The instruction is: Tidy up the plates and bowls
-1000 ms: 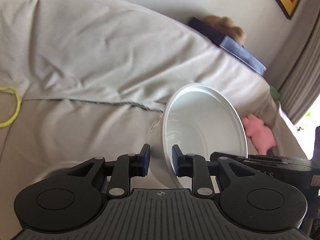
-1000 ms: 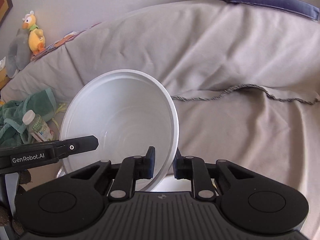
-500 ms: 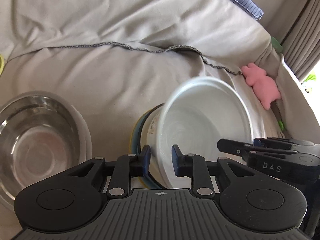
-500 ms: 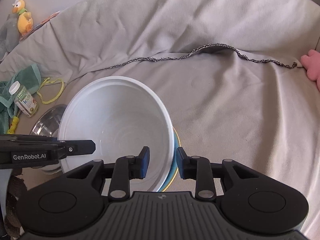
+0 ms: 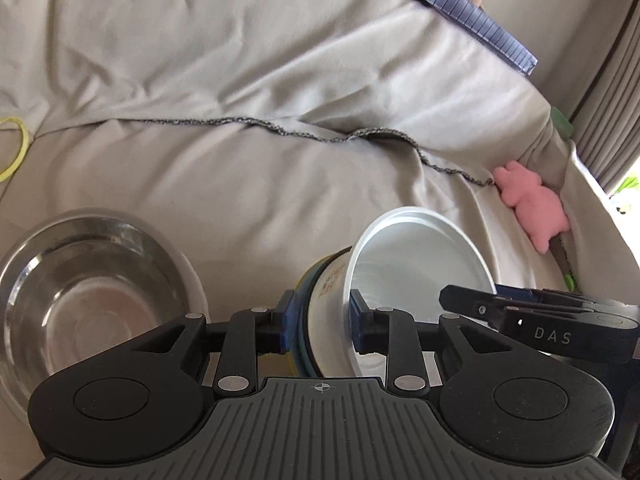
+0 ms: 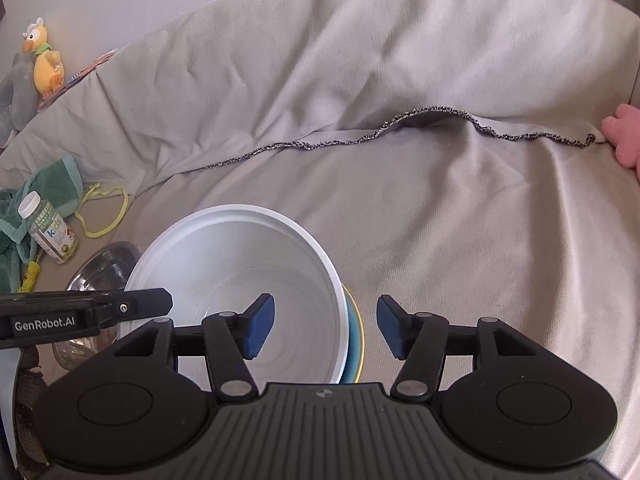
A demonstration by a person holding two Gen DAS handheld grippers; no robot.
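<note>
On the blue plate (image 6: 356,340) sits the white bowl (image 6: 240,280). The left gripper (image 5: 322,324) straddles its near rim, barely spread; the right gripper (image 6: 326,326) straddles its right rim, wide open.

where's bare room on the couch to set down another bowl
Open cloth lies right of the white bowl, running to the pink toy, below the blanket's frayed edge. A narrower strip lies between the steel bowl and the white bowl. The far left is crowded: bottle, green towel, yellow cord.
</note>
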